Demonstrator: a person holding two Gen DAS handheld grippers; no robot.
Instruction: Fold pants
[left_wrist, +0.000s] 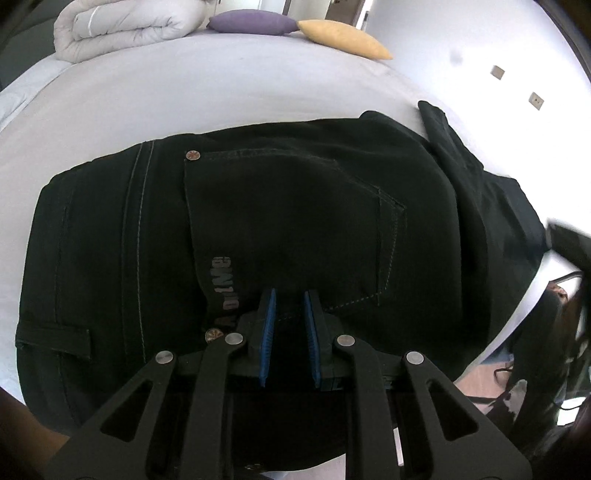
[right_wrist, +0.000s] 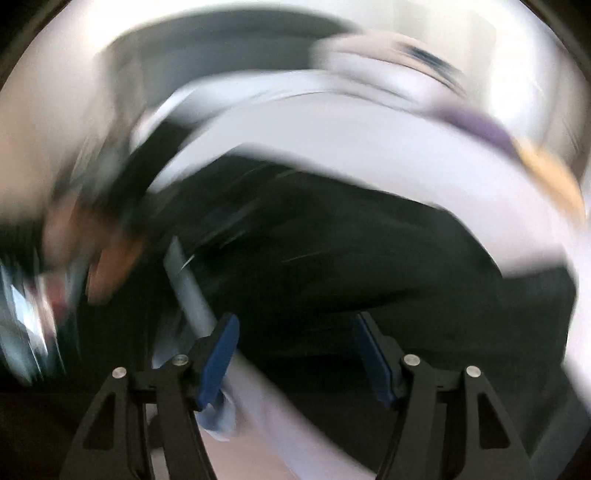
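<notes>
Black pants (left_wrist: 280, 221) lie on a white bed (left_wrist: 184, 99), seat up, with a back pocket and grey lettering showing; the legs run off to the right. My left gripper (left_wrist: 290, 295) hovers close over the pocket's lower edge, its blue pads a narrow gap apart with nothing visibly between them. The right wrist view is badly motion-blurred. My right gripper (right_wrist: 295, 325) is open wide and empty, near the bed's edge with the dark pants (right_wrist: 351, 240) ahead of it.
A rolled white duvet (left_wrist: 122, 26), a purple cushion (left_wrist: 251, 22) and a yellow cushion (left_wrist: 347, 38) sit at the bed's far end. The bed's near right edge (left_wrist: 517, 317) drops to the floor. A blurred person's hand (right_wrist: 107, 258) shows at the left of the right wrist view.
</notes>
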